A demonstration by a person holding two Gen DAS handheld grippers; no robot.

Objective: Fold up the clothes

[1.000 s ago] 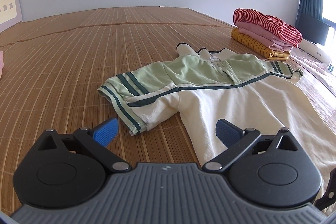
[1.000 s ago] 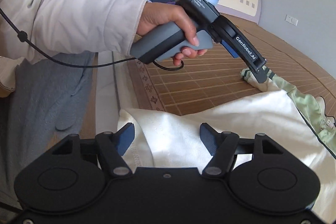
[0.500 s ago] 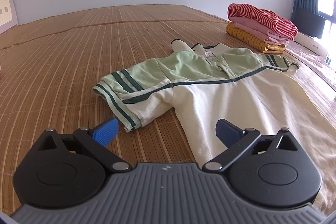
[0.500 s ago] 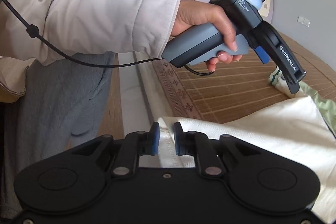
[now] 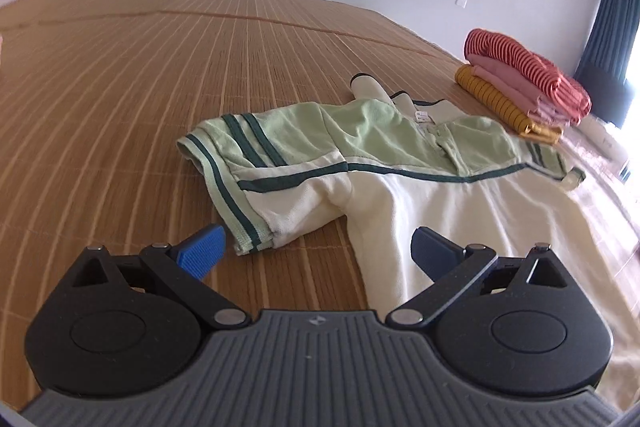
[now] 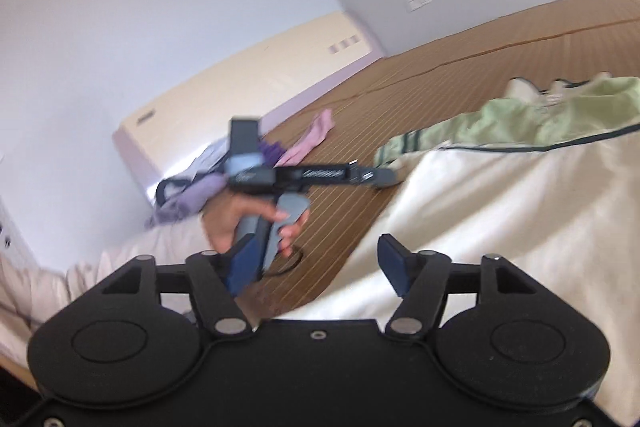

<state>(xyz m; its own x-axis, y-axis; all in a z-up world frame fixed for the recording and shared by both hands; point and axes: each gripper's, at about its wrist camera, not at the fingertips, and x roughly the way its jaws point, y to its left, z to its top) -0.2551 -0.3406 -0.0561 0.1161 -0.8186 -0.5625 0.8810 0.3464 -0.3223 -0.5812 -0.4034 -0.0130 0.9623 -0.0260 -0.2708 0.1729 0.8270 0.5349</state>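
A cream polo shirt (image 5: pixel 452 203) with a light green yoke and dark green stripes lies flat, front up, on the bamboo mat (image 5: pixel 120 87). My left gripper (image 5: pixel 316 251) is open and low over the mat. Its blue pads (image 5: pixel 202 253) sit just in front of the shirt's left sleeve (image 5: pixel 240 179) cuff and side seam. In the right wrist view the shirt's cream body (image 6: pixel 500 211) fills the right side. My right gripper (image 6: pixel 318 261) is open at its edge with nothing between the fingers. A hand (image 6: pixel 240 223) holds the left gripper (image 6: pixel 386 179) by the sleeve.
A stack of folded clothes (image 5: pixel 524 83), striped red on top and mustard below, sits at the mat's far right beside a blue curtain (image 5: pixel 612 19). Loose purple and pink garments (image 6: pixel 192 195) lie by the headboard (image 6: pixel 248 79). A pale sleeve (image 6: pixel 120 267) reaches in from the left.
My right gripper, shut on the shirt's bottom hem half a second ago, has opened and swung up and round. The left gripper has moved closer to the sleeve.
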